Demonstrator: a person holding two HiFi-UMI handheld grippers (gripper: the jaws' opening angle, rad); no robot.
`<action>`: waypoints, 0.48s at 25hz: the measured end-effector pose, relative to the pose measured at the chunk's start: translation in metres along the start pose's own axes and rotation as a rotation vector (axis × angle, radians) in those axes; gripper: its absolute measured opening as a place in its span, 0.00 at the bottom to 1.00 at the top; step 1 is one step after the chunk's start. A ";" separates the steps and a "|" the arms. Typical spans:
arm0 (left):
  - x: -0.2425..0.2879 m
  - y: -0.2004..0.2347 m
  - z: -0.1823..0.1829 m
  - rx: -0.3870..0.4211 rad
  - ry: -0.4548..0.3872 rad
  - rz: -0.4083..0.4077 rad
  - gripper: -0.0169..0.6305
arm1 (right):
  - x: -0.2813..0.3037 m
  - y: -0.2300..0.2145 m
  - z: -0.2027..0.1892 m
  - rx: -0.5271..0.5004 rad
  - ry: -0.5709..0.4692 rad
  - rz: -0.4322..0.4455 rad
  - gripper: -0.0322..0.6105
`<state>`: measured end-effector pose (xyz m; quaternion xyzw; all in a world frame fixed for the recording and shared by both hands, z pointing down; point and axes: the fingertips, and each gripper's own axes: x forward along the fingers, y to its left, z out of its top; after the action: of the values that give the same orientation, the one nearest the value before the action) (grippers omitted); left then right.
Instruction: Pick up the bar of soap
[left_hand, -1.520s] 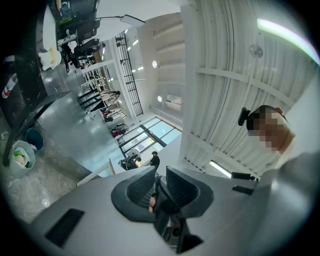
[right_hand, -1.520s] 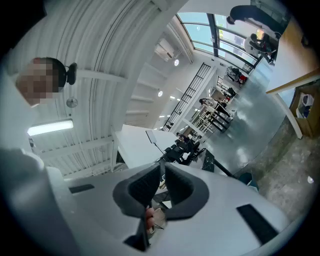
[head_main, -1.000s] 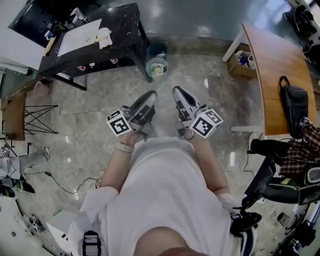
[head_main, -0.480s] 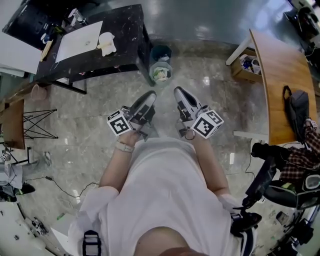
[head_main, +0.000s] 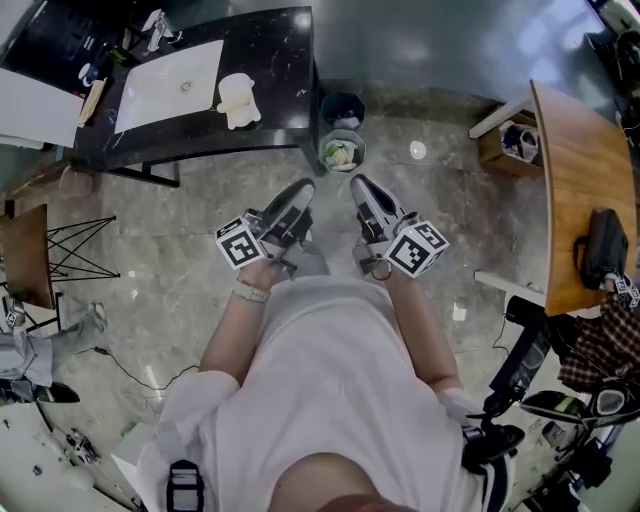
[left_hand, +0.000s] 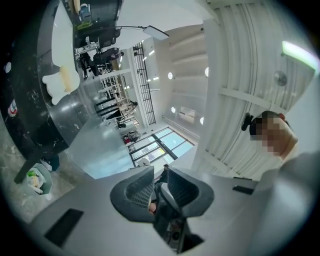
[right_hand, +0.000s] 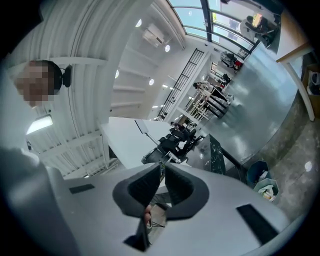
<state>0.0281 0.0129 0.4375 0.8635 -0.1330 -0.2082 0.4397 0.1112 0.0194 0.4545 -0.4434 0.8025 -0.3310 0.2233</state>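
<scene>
A cream bar of soap (head_main: 238, 100) lies on a white holder on the black marble counter (head_main: 285, 60), just right of the white sink (head_main: 170, 72). It also shows at the upper left of the left gripper view as a pale lump, the soap (left_hand: 62, 80), on the dark counter (left_hand: 27, 107). I hold both grippers close to my chest, well short of the counter. My left gripper (head_main: 298, 192) (left_hand: 160, 173) is shut with nothing in it. My right gripper (head_main: 358, 184) (right_hand: 162, 168) is shut too, and empty.
Two small bins, one grey-green (head_main: 341, 153) and one dark (head_main: 343, 105), stand on the marble floor by the counter's right leg. A wooden table (head_main: 575, 180) with a black bag (head_main: 596, 245) is at the right, a cardboard box (head_main: 503, 140) beside it. A black wire rack (head_main: 70, 250) stands at the left.
The counter, the sink and the bins have slid right and nearer in the head view as I step toward them. Both grippers stay shut in the same place before my chest.
</scene>
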 end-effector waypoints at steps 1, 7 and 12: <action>-0.003 0.011 0.013 -0.005 -0.008 0.007 0.13 | 0.016 -0.003 -0.003 0.009 0.009 -0.002 0.08; -0.031 0.082 0.087 -0.057 -0.054 0.058 0.13 | 0.113 -0.018 -0.020 0.020 0.059 -0.020 0.08; -0.048 0.117 0.143 -0.061 -0.074 0.090 0.13 | 0.179 -0.020 -0.028 0.027 0.081 -0.020 0.08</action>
<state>-0.0876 -0.1358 0.4694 0.8346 -0.1811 -0.2238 0.4696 0.0142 -0.1327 0.4764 -0.4344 0.8020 -0.3617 0.1932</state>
